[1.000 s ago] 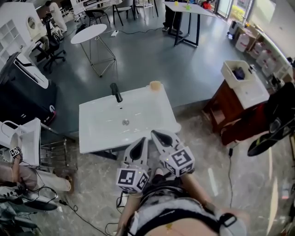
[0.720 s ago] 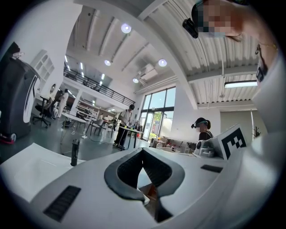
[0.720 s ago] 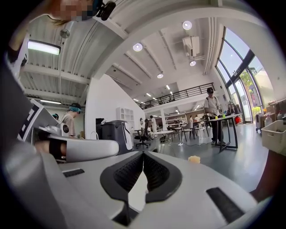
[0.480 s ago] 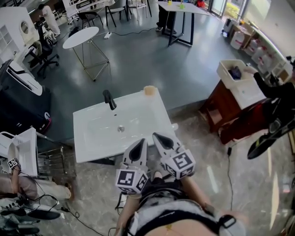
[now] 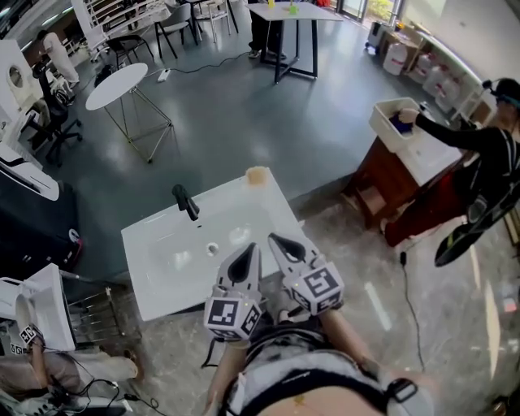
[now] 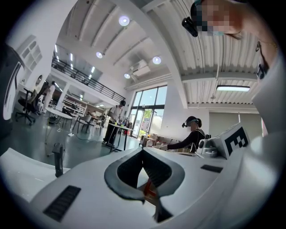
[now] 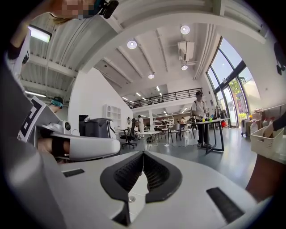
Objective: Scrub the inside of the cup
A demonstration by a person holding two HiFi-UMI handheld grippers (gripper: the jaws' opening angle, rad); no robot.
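Note:
A white sink basin with a black faucet stands just ahead of me in the head view. A small tan cup sits on the sink's far right corner. My left gripper and right gripper are held side by side, close to my body, over the sink's near right edge. Both are shut with nothing between the jaws. The left gripper view shows its closed jaws and the faucet at the left. In the right gripper view the closed jaws point across the room.
At the right, a person leans over a second basin on a wooden cabinet. A round white table and a black table stand farther off. Left of the sink is a wire rack. A cable lies on the floor.
The head view has shifted: the sink and cup have slid left and down in the picture, and the person at the right basin has come into sight. Both grippers keep their place, shut.

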